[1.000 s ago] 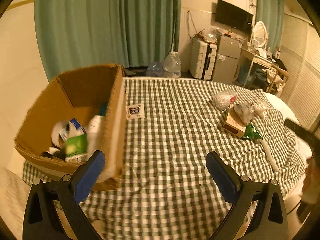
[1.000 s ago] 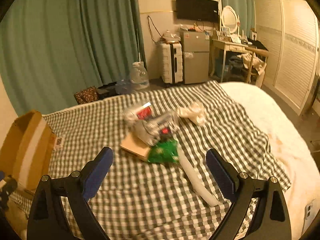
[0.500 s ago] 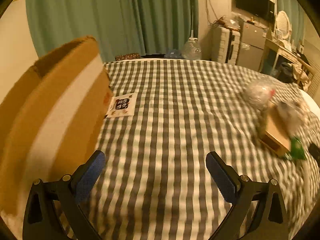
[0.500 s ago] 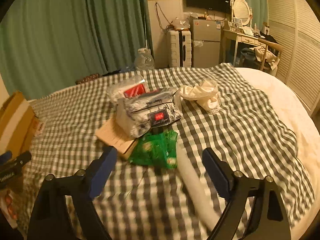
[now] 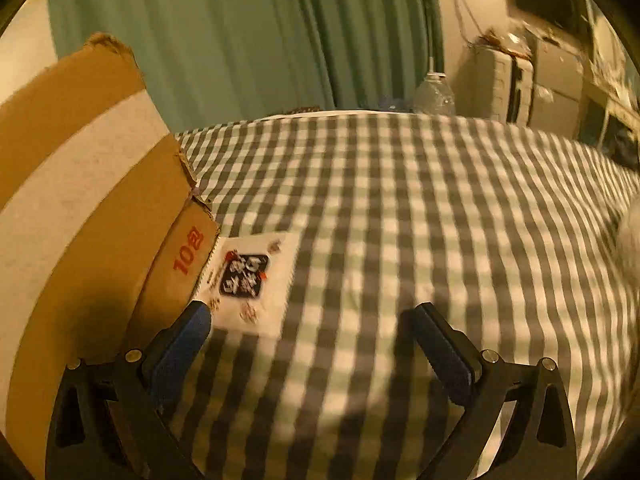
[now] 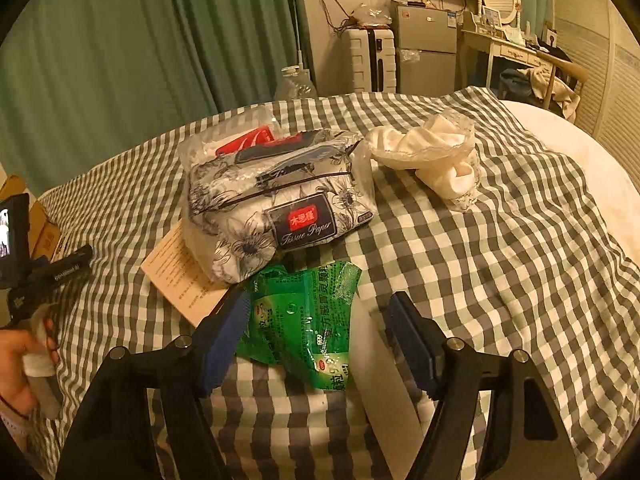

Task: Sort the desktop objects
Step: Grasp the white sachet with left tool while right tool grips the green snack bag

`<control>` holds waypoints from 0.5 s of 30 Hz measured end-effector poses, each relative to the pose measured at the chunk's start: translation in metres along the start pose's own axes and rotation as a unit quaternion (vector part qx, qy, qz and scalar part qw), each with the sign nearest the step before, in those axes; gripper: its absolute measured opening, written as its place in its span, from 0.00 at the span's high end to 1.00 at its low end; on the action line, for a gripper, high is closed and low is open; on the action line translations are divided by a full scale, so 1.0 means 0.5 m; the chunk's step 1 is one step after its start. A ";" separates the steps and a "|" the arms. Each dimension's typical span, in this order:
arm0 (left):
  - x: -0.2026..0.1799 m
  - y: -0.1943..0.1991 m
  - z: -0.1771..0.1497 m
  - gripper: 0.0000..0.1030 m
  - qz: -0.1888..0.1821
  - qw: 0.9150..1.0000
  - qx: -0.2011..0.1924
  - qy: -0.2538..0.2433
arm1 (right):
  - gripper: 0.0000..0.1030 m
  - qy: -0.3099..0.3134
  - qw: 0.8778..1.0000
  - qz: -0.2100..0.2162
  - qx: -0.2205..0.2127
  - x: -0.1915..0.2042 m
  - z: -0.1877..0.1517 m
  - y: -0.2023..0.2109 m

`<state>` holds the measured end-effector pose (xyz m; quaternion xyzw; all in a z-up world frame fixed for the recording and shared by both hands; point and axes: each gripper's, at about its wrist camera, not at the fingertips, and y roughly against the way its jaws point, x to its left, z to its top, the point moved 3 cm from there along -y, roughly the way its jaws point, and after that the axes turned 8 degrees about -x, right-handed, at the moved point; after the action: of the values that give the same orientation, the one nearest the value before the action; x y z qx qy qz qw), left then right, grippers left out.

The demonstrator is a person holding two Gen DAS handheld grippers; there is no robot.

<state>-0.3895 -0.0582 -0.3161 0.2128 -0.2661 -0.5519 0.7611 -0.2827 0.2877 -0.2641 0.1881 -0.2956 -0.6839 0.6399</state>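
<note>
- Right gripper (image 6: 316, 320): jaws closing, with the green sachet pack (image 6: 304, 328) between them. The blue pads are not pressing on it; gaps show on both sides.
- The green sachet pack lies flat on the checked bed cover (image 6: 500, 264), its near end over a white tube-shaped item (image 6: 380, 384) that runs down toward the right jaw.
- Just beyond the jaws: floral tissue paper pack (image 6: 280, 200), resting partly on a tan printed box (image 6: 180, 276) that sticks out to the left of the left jaw.
- Behind the tissue pack, touching it: clear bag with a red label (image 6: 244, 144).
- Beyond the right jaw and to its right: crumpled cream cloth in a clear wrapper (image 6: 436, 156).
- Far left in the right wrist view: a hand (image 6: 18, 364) holds the grip of the other gripper.
- Left gripper (image 5: 308, 316): jaws released, wide apart, nothing between them but the bed cover (image 5: 400, 200).
- A white sachet with a black printed patch (image 5: 252, 280) lies flat just ahead of the left jaw, its near corner at that jaw's tip; whether they touch I cannot tell (motion blur).
- Cardboard box (image 5: 80, 184), taped with a white strip, stands left of the left jaw, its base beside the sachet.
</note>
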 end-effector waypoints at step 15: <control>0.088 -0.040 0.015 0.00 -0.064 0.996 0.048 0.037 | 0.31 0.015 1.000 -0.013 0.011 0.030 -0.019 -0.005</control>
<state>-0.3980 -0.1064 -0.3153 0.2866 -0.2496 -0.5777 0.7223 -0.2801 0.2715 -0.2712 0.2093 -0.2908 -0.6858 0.6335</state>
